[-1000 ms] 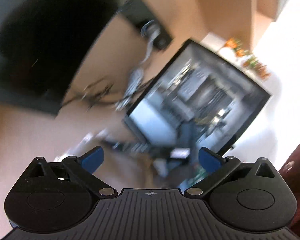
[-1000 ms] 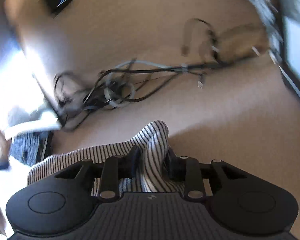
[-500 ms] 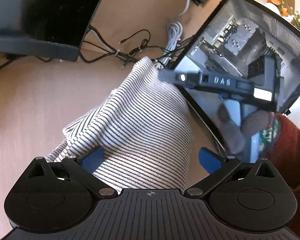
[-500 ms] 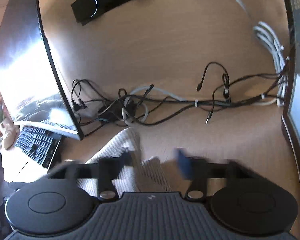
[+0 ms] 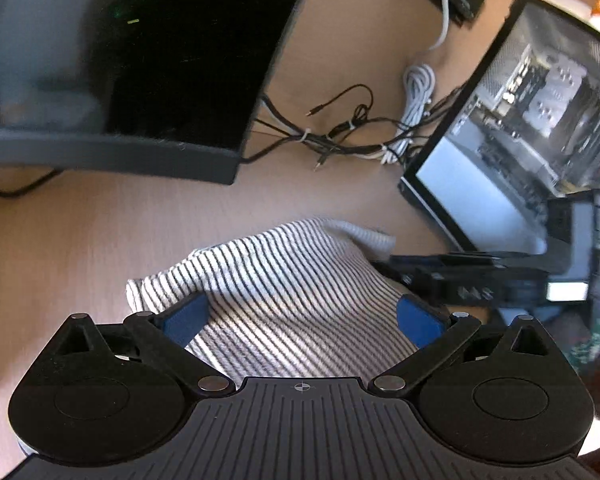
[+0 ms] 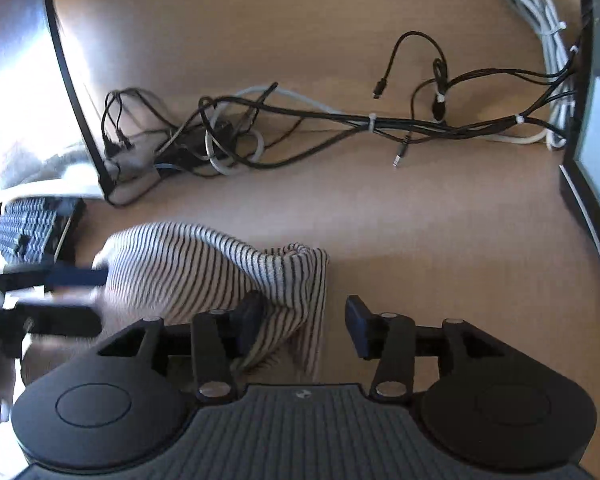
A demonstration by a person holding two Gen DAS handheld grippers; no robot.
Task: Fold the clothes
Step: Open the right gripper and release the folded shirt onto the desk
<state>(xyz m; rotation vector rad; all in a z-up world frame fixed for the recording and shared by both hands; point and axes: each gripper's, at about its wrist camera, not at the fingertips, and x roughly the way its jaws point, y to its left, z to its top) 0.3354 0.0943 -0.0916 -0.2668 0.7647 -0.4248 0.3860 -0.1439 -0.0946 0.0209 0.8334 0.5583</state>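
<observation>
Two grippers work one striped garment [image 6: 188, 272] on a wooden table [image 6: 420, 216]; the right gripper [image 6: 304, 324], its jaws just opened, stands parted, its blue fingers [image 6: 252, 320] no longer pinching, with a bunched fold of the cloth lying between them against the left-side finger and clear of the other; the left gripper [image 5: 300, 316] is spread wide, both blue pads either side of the fabric, not pressing it. White knit with thin dark stripes, the garment [image 5: 284, 280] lies in a loose heap just ahead of both tools, one edge turned up in a rumpled ridge; beyond it runs a tangle of black and white cables [image 6: 340, 124]; a dark curved monitor [image 5: 160, 60] stands at left, a keyboard [image 6: 28, 232] beside it, a glass-sided computer case [image 5: 532, 120] at right.
</observation>
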